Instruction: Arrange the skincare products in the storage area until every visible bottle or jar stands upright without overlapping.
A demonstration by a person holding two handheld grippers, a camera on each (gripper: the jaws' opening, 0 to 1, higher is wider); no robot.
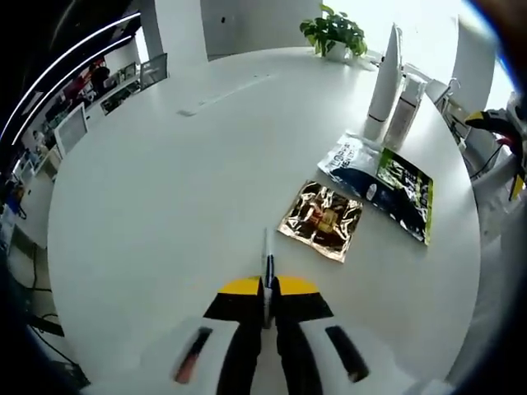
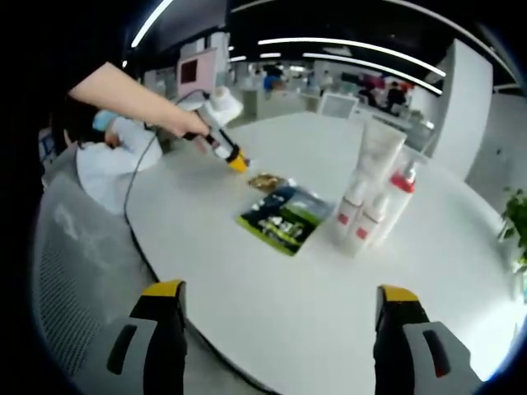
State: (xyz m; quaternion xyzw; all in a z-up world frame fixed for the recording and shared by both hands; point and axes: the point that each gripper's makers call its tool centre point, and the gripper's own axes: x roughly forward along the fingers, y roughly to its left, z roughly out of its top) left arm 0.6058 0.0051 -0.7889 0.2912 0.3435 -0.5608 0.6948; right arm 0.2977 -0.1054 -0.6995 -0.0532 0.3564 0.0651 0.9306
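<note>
In the left gripper view I am watching my left gripper [image 1: 267,290] hanging over the round white table [image 1: 165,206] with its yellow-tipped jaws pressed together on nothing. To its right a gold foil sachet [image 1: 322,219] is lying flat, and just beyond it a dark sachet with a green panel [image 1: 385,183] is also lying flat. Further right a white tube [image 1: 385,78] and a white bottle [image 1: 404,111] are standing upright side by side, near a potted plant [image 1: 334,33].

In the right gripper view I am seeing a hand [image 2: 193,125] at the left holding that same left gripper near the gold sachet. The skincare bottles [image 2: 375,202] are standing clustered to the right. My right gripper [image 2: 280,306] is spreading its jaws wide, empty, at the table's near edge.
</note>
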